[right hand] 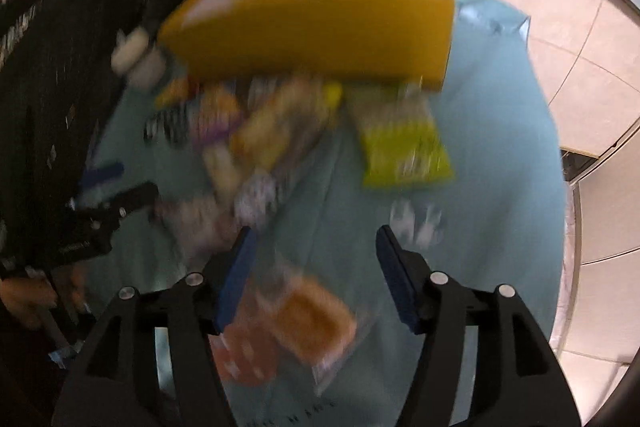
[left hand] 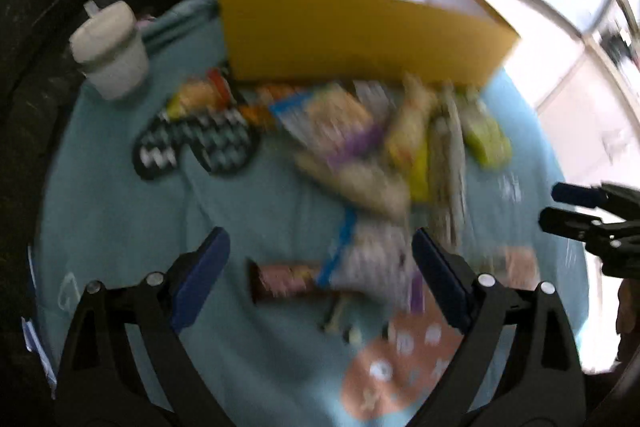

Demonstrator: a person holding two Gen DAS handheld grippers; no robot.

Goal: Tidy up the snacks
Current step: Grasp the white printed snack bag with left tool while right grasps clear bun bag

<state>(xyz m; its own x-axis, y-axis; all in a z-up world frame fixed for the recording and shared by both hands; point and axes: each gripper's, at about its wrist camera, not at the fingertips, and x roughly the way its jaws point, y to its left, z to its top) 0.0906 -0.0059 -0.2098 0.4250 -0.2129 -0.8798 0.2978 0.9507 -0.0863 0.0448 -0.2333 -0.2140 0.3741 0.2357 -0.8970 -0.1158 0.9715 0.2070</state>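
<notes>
A yellow box [left hand: 360, 35] with a white inside stands open at the far side of a teal cloth [left hand: 120, 207]; the right wrist view shows the same yellow box [right hand: 320, 35]. A blurred pile of snack packets [left hand: 380, 139] lies in front of it. My left gripper [left hand: 320, 239] is open above a pink bar [left hand: 280, 279] and a white-and-blue packet [left hand: 372, 259], its pads apart from both. My right gripper [right hand: 316, 235] is open over an orange snack in a clear wrapper [right hand: 312, 319]. A green packet [right hand: 404, 147] lies farther ahead on the cloth.
A white lidded cup [left hand: 112, 47] stands at the far left beside a black-and-white patterned piece [left hand: 196, 143]. An orange dotted packet [left hand: 400, 367] lies near me. Dark furniture borders the left side. Pale floor tiles [right hand: 580, 27] show beyond the cloth's right edge.
</notes>
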